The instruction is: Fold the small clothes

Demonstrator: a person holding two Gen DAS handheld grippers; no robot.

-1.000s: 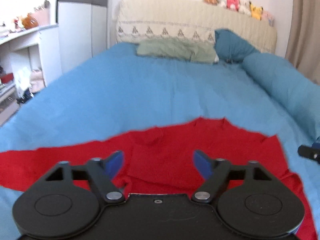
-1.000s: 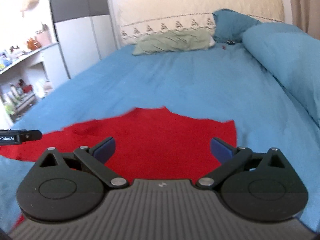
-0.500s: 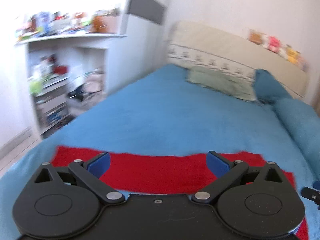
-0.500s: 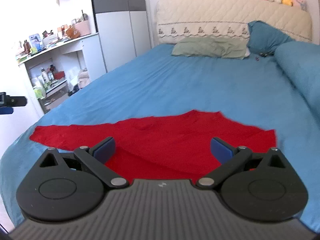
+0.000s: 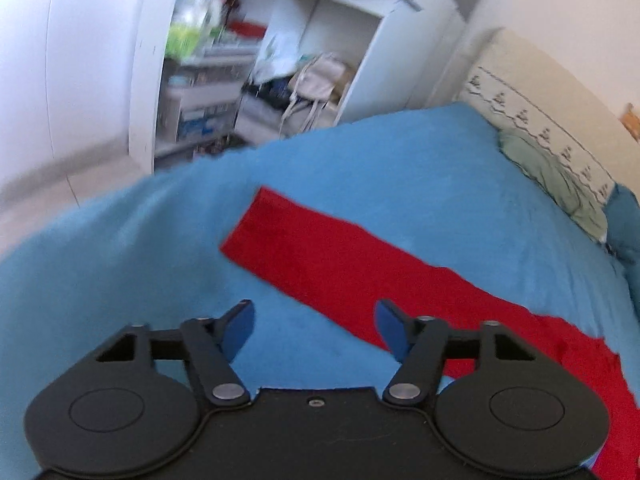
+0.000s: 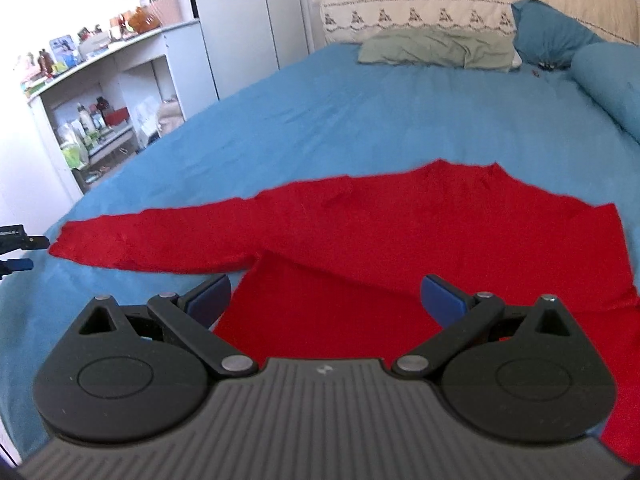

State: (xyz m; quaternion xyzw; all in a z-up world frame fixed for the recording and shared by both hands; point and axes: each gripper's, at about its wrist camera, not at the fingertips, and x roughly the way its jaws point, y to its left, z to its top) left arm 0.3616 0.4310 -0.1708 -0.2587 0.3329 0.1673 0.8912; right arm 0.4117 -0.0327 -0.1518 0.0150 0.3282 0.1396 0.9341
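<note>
Red long-sleeved knit top (image 6: 400, 232) flat on blue bedsheet (image 6: 360, 120), left gripper (image 5: 314, 330) and right gripper (image 6: 325, 300) both spread empty; best pinching sleeve cuff (image 5: 256, 220) squarely, folding inward.

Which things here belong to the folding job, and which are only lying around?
For the job:
red garment
left gripper, open
right gripper, open

Only lying around:
green pillow
blue bolster
shelf clutter
beige bag
</note>
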